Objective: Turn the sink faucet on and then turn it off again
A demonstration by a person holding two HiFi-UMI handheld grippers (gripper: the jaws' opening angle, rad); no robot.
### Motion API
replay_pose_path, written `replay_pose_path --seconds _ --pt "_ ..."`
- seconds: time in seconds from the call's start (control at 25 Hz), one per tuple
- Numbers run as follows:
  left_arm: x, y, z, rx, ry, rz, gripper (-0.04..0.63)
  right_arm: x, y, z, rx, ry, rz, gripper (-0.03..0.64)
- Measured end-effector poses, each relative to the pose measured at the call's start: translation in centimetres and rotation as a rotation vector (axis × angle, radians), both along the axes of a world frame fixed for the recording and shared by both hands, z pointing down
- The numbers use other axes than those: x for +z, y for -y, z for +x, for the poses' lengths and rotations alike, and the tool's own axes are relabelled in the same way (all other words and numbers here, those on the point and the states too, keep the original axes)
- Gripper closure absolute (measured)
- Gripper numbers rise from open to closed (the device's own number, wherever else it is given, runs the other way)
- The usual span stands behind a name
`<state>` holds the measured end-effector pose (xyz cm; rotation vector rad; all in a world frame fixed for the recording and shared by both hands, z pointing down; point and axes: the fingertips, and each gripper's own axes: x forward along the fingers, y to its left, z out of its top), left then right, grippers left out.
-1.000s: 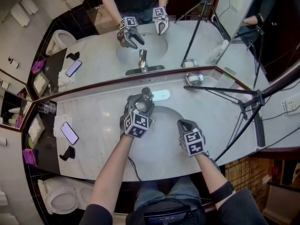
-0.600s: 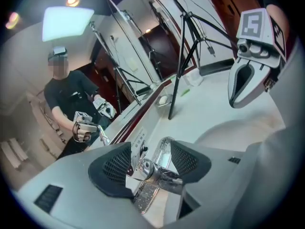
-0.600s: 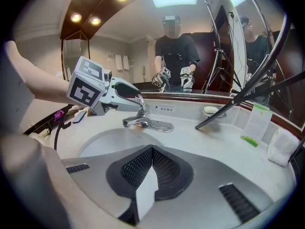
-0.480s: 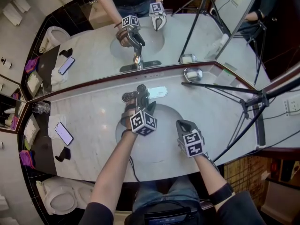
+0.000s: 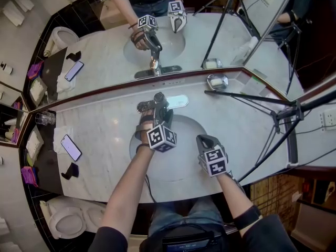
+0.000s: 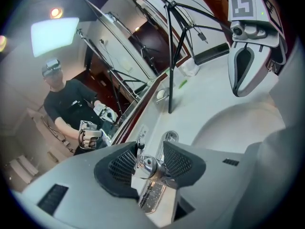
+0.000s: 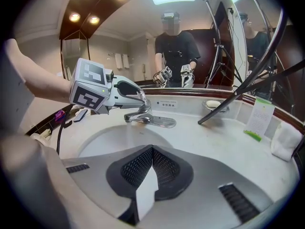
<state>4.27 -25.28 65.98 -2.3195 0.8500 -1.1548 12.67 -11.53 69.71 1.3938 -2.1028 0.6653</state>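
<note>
Jaws of my left gripper [image 6: 150, 150] have just been closing and now pinch the faucet lever [image 6: 148, 165]. My right gripper [image 7: 152, 152] is closed and empty. I judge this the turn-on step: next I lift the lever steadily.

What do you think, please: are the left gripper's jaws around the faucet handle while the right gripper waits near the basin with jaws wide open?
Not quite: the right gripper has its jaws shut, pads together, as the right gripper view shows. The left gripper, jaws having just been closing, does hold the faucet handle between them.
</note>
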Motion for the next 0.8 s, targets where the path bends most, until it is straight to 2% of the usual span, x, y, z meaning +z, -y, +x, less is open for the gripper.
replay_pose_path --seconds 0.8 --pt "1.1 -1.3 0.2 0.037 0.062 0.111 0.440 0.0 0.7 -0.6 0.007 0.020 -0.018 0.600"
